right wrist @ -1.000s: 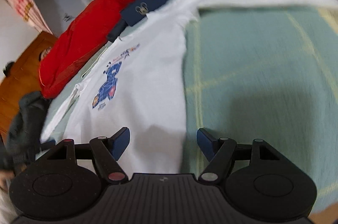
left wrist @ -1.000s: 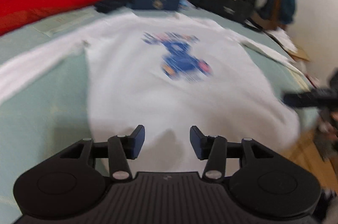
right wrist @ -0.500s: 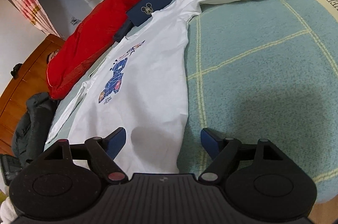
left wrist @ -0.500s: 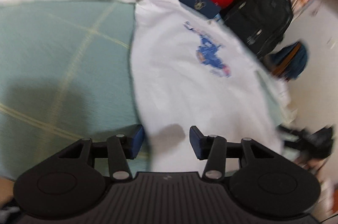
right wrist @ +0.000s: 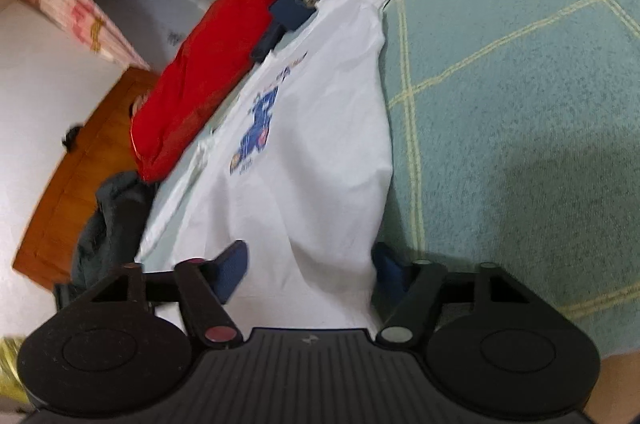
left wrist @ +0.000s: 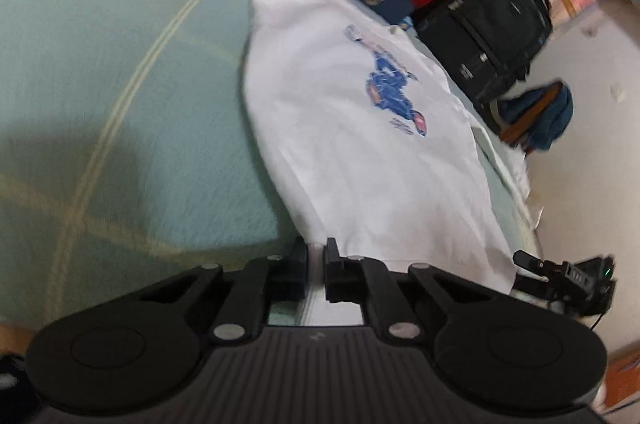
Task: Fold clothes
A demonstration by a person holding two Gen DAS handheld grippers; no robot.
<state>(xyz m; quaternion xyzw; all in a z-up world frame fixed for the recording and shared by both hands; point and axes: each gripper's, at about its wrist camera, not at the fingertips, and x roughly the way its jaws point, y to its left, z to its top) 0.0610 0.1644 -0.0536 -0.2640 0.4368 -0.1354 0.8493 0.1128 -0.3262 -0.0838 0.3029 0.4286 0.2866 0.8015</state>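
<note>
Green checked bedspread (right wrist: 500, 112) carries the white shirt (right wrist: 320, 160), spread flat mid-frame; soft, limp cloth, best taken at hem corners. Left gripper (left wrist: 316, 258) seems pinched on the hem; right gripper (right wrist: 308, 264) gapes wide over it

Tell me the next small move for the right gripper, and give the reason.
Probably close the right hand-held gripper on the hem corner of the white shirt. Its jaws stand open astride that corner, while the left hand-held gripper is shut on the other hem corner, so both corners would then be held for the fold.
</note>
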